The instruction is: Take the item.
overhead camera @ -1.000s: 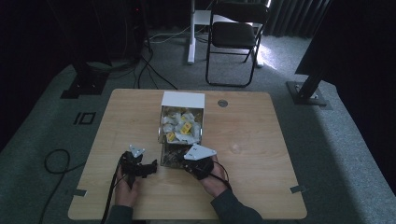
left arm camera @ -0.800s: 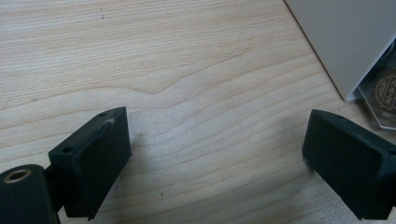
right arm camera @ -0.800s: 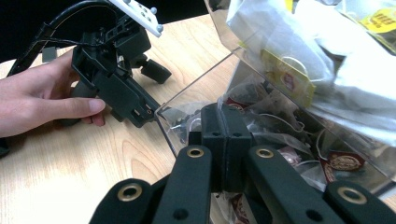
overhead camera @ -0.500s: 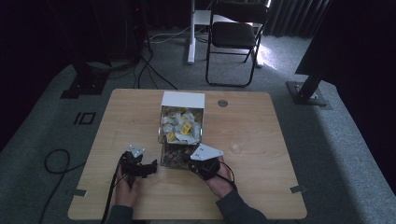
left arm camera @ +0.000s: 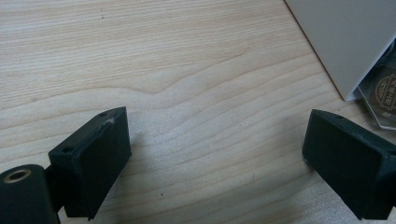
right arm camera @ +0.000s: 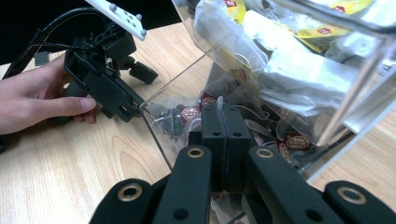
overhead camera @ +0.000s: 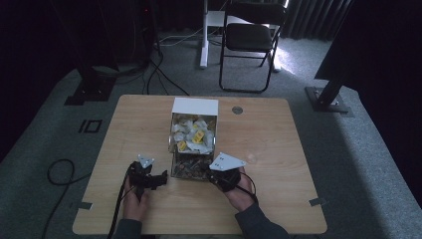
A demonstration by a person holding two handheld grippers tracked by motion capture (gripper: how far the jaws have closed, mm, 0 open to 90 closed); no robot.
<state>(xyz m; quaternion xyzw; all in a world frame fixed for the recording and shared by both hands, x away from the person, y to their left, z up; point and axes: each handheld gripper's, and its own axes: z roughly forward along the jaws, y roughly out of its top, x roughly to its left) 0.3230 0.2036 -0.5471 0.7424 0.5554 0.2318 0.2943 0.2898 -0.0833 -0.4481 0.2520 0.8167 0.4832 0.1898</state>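
The right gripper, jaws pressed together on a thin packet, reached into the clear box's near compartment.

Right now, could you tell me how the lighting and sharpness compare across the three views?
High view: dim and soft, bright patch by the chair, dark edges. Left gripper view: evenly lit, table grain sharp. Right gripper view: glare on the clear box, its near packets soft.
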